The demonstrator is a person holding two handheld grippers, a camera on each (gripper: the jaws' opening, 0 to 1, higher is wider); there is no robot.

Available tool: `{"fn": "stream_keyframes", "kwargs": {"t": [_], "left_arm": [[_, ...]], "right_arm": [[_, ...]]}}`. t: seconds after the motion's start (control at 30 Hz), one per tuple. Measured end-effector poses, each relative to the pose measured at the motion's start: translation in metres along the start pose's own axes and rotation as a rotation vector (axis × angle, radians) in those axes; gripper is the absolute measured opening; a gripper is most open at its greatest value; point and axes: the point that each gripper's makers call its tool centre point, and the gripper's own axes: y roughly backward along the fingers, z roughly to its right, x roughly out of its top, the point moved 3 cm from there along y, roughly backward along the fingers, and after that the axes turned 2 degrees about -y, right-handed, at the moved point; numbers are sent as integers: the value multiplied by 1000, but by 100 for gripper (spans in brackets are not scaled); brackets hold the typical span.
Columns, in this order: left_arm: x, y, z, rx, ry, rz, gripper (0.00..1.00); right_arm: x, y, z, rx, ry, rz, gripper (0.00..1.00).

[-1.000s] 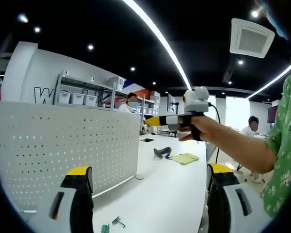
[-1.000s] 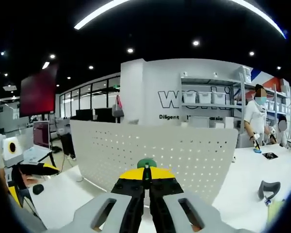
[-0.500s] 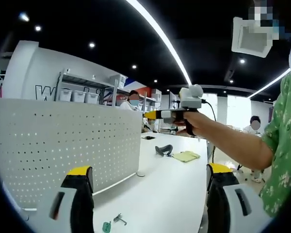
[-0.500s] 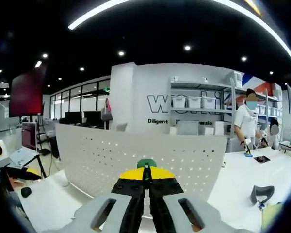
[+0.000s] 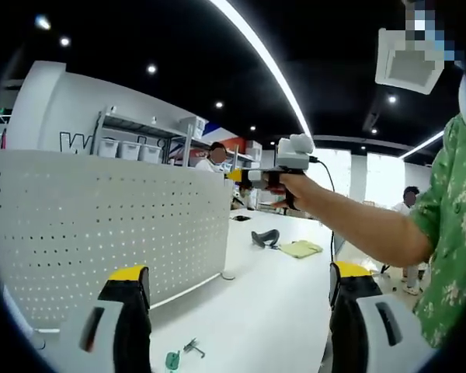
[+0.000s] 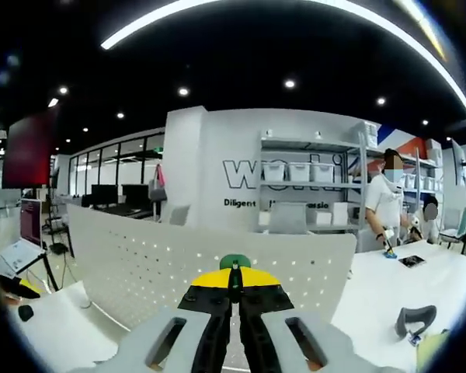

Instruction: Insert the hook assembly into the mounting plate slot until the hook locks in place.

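The white perforated mounting plate (image 5: pixel 101 225) stands upright on the white table (image 5: pixel 272 303). In the right gripper view the plate (image 6: pixel 179 260) spans the middle. My right gripper (image 6: pixel 234 281) is shut, and a green hook assembly (image 6: pixel 234 261) pokes out above its yellow tips. From the left gripper view, a person's hand holds that right gripper (image 5: pixel 245 176) level with the plate's upper right corner. My left gripper (image 5: pixel 237 315) hangs low over the table, jaws wide apart with nothing between them.
A small green piece (image 5: pixel 171 360) and a metal clip (image 5: pixel 191 347) lie on the table near the plate's foot. Farther back lie a dark curved tool (image 5: pixel 265 237) and a yellow cloth (image 5: pixel 299 249). Shelves and people stand behind.
The right gripper has risen and moved left toward the plate's top corner, still shut on the hook. The left gripper has barely moved.
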Motion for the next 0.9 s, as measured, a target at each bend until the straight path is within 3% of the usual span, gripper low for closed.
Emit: {"fn": "stream_keyframes", "kwargs": {"t": [0.27, 0.9], "left_arm": [[-2, -1, -7, 11, 3, -6, 98], [-1, -6, -17, 8, 7, -6, 97]], "right_arm": [[-1, -22, 12, -19, 8, 19, 0], [-7, -45, 19, -62, 11, 74, 0]]}}
